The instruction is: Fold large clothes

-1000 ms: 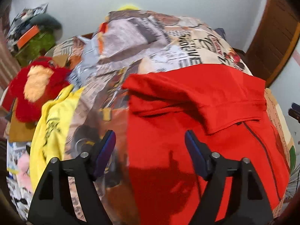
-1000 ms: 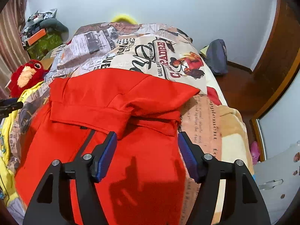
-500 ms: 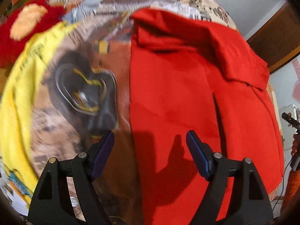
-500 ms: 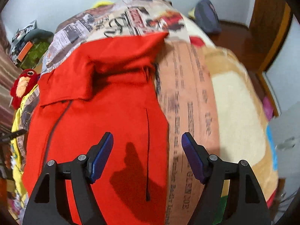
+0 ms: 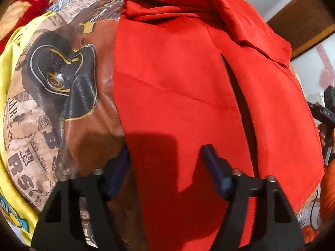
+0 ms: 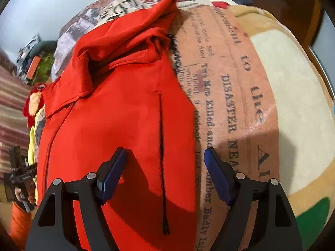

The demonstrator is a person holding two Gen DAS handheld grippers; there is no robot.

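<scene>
Both open hand-held grippers, left hand-held gripper (image 5: 165, 156) and right hand-held gripper (image 6: 165, 159), hover over the red garment's (image 5: 178, 79) edges.

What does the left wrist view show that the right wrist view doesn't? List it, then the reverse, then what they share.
Only the left wrist view: the black-and-gold guitar print on the bedspread and the open left gripper over the garment's left edge.

Only the right wrist view: the cream and green blanket, the "DISASTER" newsprint panel and the open right gripper astride the garment's right edge.

Both: the red garment lying on the bed, its far end folded over, and the yellow cloth.
</scene>
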